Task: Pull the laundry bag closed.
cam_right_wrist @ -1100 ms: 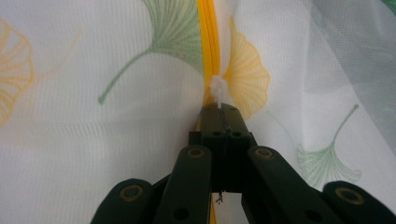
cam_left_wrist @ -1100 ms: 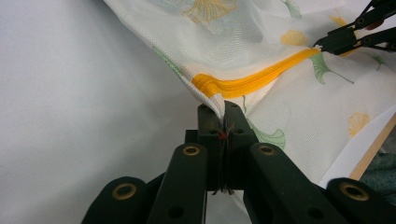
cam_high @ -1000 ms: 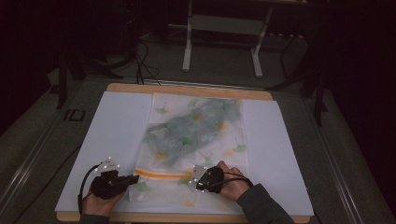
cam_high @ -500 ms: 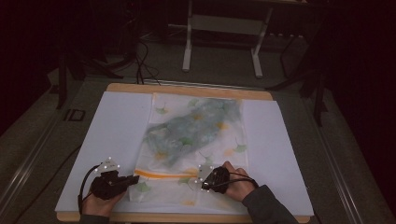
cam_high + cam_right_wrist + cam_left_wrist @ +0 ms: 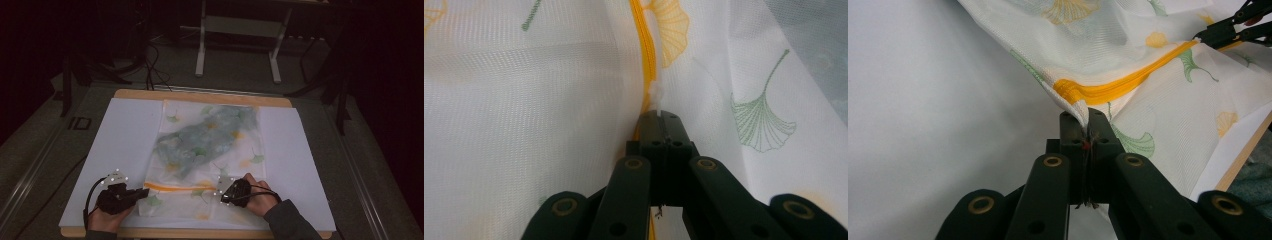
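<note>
A white mesh bag (image 5: 235,165) printed with ginkgo leaves lies on the white sheet (image 5: 120,145), with a grey-green garment (image 5: 205,135) showing through it. An orange zipper (image 5: 175,188) runs across its near end. My left gripper (image 5: 142,192) is shut on the bag's corner (image 5: 1075,102) at the zipper's left end (image 5: 1118,85). My right gripper (image 5: 218,192) is shut on the white zipper pull (image 5: 655,97), with the zipper (image 5: 644,45) running straight ahead of its jaws. The left gripper view shows the right gripper (image 5: 1218,35) at the top right.
The sheet covers a wooden board (image 5: 200,96) whose edge shows at the far and near sides. A metal stand (image 5: 237,45) and cables (image 5: 155,65) sit on the dark floor beyond the table. White sheet lies bare on both sides of the bag.
My right gripper has shifted slightly to the right along the zipper. The left gripper has stayed at the bag's corner.
</note>
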Tool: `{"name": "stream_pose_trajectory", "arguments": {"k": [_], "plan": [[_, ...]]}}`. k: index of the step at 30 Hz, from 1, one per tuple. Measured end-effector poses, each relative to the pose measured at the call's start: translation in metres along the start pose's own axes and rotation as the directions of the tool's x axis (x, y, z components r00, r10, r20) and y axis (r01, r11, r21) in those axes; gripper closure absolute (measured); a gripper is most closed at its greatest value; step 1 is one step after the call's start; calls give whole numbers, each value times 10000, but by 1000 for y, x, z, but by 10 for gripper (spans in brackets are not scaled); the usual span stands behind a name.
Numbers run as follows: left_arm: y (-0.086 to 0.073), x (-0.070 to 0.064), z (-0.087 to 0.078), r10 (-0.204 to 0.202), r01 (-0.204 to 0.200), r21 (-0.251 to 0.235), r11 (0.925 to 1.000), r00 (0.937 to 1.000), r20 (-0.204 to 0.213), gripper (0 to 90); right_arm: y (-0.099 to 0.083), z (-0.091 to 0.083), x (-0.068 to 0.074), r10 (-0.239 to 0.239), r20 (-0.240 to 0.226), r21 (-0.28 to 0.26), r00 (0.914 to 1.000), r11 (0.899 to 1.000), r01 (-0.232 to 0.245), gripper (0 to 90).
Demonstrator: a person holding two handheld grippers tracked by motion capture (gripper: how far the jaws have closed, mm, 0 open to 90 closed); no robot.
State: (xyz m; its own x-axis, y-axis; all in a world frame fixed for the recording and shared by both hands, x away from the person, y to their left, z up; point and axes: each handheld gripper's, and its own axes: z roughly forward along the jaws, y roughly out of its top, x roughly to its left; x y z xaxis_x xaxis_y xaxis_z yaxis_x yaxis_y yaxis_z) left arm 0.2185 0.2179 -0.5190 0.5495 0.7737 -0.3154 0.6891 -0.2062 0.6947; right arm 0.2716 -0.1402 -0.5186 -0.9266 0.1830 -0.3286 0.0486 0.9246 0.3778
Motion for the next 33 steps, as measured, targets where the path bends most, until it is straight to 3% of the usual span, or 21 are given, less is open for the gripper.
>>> {"name": "stream_pose_trajectory", "arguments": {"k": [33], "plan": [[-2, 0, 1, -107, 106, 92, 9999, 9998, 153, 884, -29, -12, -6, 291, 192, 376, 9994, 9988, -298, 900]]}}
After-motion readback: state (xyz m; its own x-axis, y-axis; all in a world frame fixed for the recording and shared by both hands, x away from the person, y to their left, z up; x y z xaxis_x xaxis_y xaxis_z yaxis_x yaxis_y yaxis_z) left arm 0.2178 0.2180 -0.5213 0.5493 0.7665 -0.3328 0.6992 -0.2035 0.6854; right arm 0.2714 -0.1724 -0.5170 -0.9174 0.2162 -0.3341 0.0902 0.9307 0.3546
